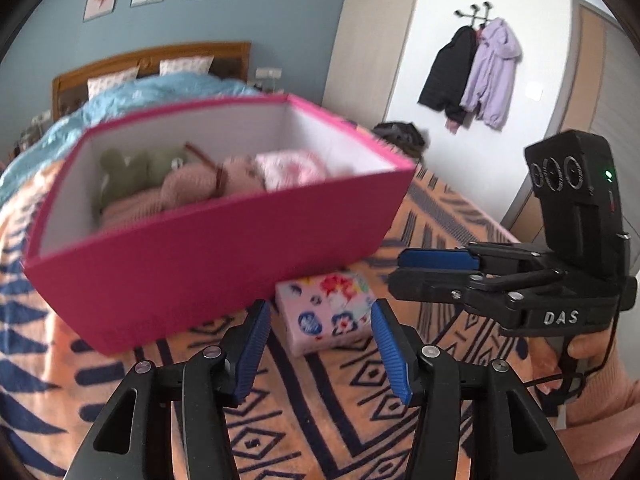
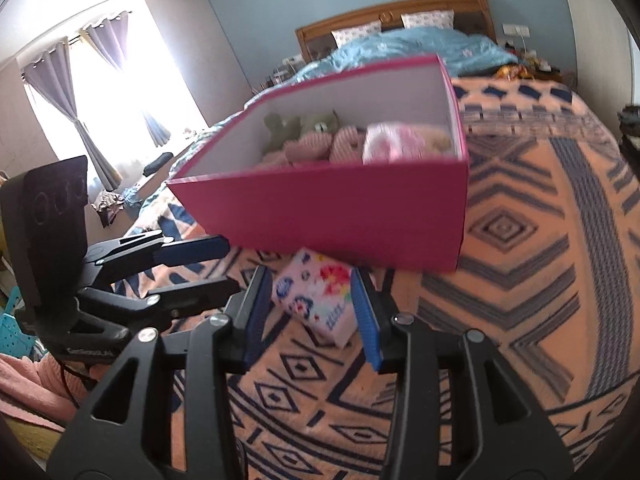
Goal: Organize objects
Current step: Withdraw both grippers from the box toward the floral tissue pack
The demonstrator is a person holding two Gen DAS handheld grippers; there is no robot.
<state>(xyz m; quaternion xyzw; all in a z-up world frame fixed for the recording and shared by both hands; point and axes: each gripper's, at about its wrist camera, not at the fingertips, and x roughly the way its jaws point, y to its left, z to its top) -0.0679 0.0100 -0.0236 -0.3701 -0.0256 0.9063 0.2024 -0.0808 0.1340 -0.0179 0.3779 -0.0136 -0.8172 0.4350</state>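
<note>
A pink open box (image 1: 192,256) (image 2: 344,216) stands on the patterned bedspread and holds soft toys: a green one (image 1: 132,168), a brown one (image 1: 192,184) and a pink-white packet (image 1: 292,168). A small flowery tissue packet (image 1: 330,312) (image 2: 316,300) lies on the blanket just in front of the box. My left gripper (image 1: 320,344) is open, its fingers either side of the packet, short of it. My right gripper (image 2: 310,316) is open with the packet between its fingers, not touching. Each gripper shows in the other's view: the right one (image 1: 436,268), the left one (image 2: 200,268).
The orange and navy patterned blanket (image 2: 520,260) covers the bed, with a blue quilt (image 2: 420,48) and pillows by the wooden headboard. Coats (image 1: 476,72) hang on the wall to the right. A curtained window (image 2: 112,92) is on the left.
</note>
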